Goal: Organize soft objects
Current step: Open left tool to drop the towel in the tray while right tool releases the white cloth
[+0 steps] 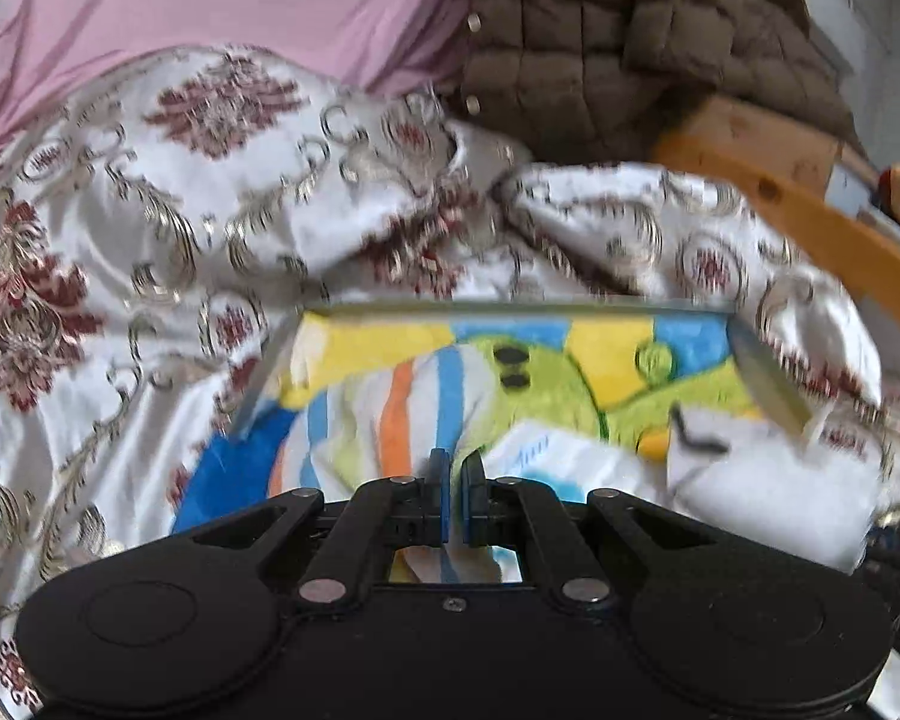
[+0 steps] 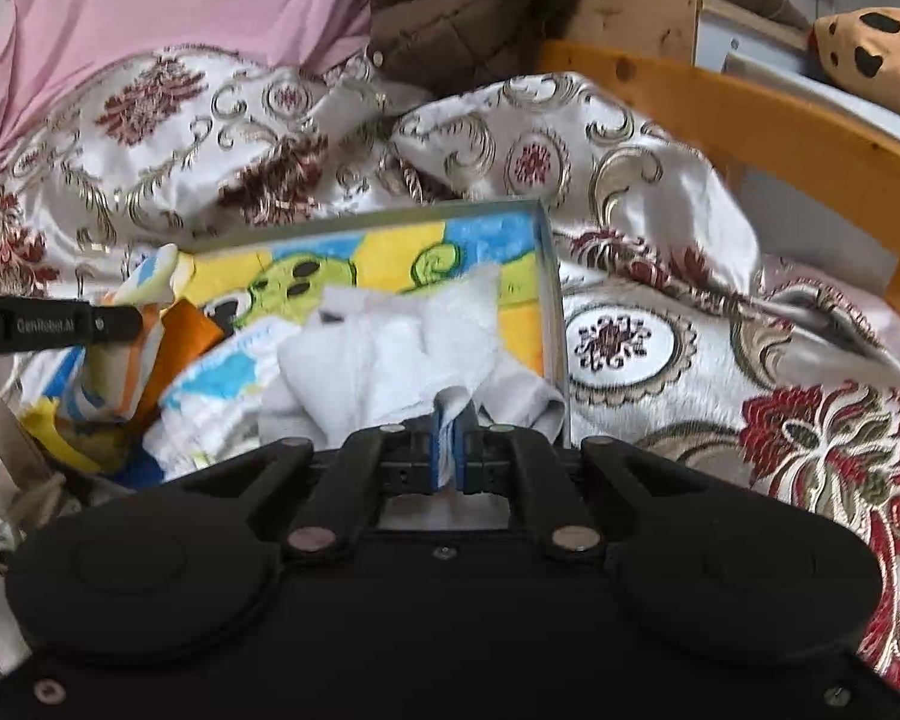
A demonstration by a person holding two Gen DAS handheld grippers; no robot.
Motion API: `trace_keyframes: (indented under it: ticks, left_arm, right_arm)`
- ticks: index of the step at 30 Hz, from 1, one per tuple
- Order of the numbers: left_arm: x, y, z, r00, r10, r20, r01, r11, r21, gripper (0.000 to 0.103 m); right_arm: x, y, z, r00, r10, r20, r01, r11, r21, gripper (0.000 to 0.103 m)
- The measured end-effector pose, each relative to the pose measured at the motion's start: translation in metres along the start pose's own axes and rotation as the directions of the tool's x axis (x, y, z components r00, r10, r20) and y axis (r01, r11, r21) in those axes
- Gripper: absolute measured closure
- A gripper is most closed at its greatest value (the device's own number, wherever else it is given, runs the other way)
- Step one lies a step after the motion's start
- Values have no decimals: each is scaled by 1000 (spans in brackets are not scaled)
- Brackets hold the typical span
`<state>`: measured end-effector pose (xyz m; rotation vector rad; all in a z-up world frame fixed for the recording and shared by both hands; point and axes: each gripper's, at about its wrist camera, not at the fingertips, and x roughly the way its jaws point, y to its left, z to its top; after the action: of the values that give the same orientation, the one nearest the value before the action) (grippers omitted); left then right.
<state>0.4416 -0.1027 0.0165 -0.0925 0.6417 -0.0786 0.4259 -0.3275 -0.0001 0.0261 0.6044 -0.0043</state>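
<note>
Both grippers, left gripper [image 1: 455,495] and right gripper [image 2: 448,447], pinch the towel [image 2: 390,324]

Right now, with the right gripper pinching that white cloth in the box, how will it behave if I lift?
The white cloth looks limp: it lies crumpled in folds, so it would likely drape and trail from the right gripper. It seems light. It overlaps the colourful towel, so may drag it.

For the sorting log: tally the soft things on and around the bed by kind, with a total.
Colourful cartoon towel: 1
White cloth, pinched by the right gripper: 1
Floral bedspread: 1
Pink fabric: 1
Brown quilted jacket: 1
Spotted plush toy: 1
Total: 6
</note>
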Motion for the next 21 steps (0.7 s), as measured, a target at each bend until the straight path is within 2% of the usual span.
trace_keyframes:
  ticks: [9, 14, 17, 21]
  left_arm:
    - [5, -12, -15, 998, -30, -46, 33, 998, 53, 95]
    - [1, -16, -17, 999, -17, -46, 20, 998, 52, 85]
    - [-4, -17, -17, 999, -19, -38, 21, 998, 51, 71]
    - [-13, -19, -16, 999, -26, -28, 27, 999, 40, 61]
  right_arm:
    - [1, -3, -9, 1000, 18, -12, -18, 1000, 17, 99]
    - [-12, -10, -8, 1000, 27, -3, -27, 999, 33, 81]
    - [-23, -12, -3, 1000, 26, 9, -27, 999, 30, 67]
    - [-38, -14, -2, 999, 36, 21, -37, 999, 26, 61]
